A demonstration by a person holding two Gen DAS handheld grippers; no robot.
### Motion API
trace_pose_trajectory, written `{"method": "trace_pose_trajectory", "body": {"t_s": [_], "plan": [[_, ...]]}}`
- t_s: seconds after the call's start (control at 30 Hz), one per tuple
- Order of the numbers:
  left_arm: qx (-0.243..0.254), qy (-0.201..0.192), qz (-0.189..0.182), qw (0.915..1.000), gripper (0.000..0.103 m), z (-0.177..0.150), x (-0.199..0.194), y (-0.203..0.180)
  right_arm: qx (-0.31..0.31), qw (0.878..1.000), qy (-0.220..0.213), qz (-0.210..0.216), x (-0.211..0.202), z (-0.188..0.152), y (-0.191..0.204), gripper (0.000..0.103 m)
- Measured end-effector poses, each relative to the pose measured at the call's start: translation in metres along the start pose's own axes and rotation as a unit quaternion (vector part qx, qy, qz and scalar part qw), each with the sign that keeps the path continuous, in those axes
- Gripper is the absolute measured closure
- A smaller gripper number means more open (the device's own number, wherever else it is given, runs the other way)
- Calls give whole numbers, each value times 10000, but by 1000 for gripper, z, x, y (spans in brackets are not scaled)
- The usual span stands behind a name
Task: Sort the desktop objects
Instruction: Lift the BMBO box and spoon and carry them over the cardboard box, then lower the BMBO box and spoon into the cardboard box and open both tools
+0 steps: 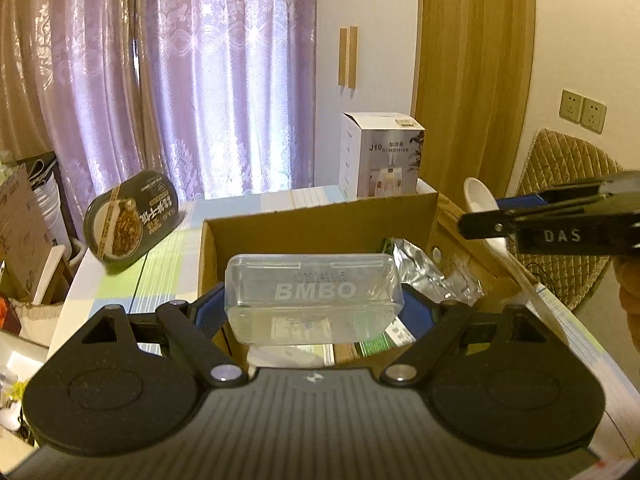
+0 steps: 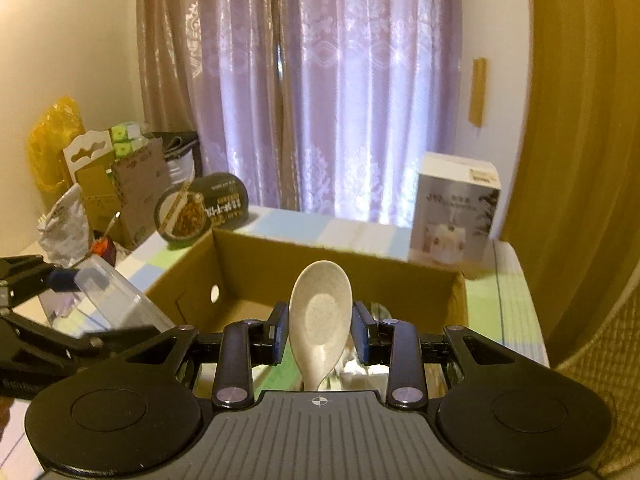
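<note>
Left gripper (image 1: 314,312) clamps clear case (image 1: 314,298), right gripper (image 2: 320,334) clamps spoon (image 2: 320,316), over cardboard box (image 1: 320,216) holding foil packets (image 1: 420,262).

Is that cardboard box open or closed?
Open. The box has no lid over it; its inside walls show, and a foil packet lies inside.

Left tool (image 1: 314,312) and right tool (image 2: 320,336) both clamped.

Ahead of both grippers, a table (image 1: 248,204) covered in a pale checked cloth carries an open cardboard box (image 1: 320,220) at its middle, a dark oval noodle bowl (image 1: 132,220) propped on edge off to the left, and a white humidifier carton (image 1: 380,156) standing upright beyond the box's far right corner.
</note>
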State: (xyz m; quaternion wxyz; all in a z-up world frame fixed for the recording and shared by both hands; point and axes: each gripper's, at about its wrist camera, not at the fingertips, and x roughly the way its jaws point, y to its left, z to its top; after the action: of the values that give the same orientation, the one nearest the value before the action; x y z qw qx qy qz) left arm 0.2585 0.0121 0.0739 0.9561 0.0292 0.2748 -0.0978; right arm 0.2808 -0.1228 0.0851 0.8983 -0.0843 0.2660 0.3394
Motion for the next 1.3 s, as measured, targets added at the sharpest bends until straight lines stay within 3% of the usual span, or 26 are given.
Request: {"method": "trace_pose_trajectory", "body": {"t_s": [0.4, 0.87, 1.3], "plan": [[-96, 86, -47, 9999, 18, 13, 43, 9, -45, 10000, -80, 31, 45, 33, -8, 73], [-141, 193, -151, 9996, 18, 10, 69, 9, 72, 9998, 182, 25, 75, 12, -18, 73], [-386, 231, -160, 9989, 17, 9, 80, 15, 172, 9997, 113, 104, 81, 7, -20, 71]]}}
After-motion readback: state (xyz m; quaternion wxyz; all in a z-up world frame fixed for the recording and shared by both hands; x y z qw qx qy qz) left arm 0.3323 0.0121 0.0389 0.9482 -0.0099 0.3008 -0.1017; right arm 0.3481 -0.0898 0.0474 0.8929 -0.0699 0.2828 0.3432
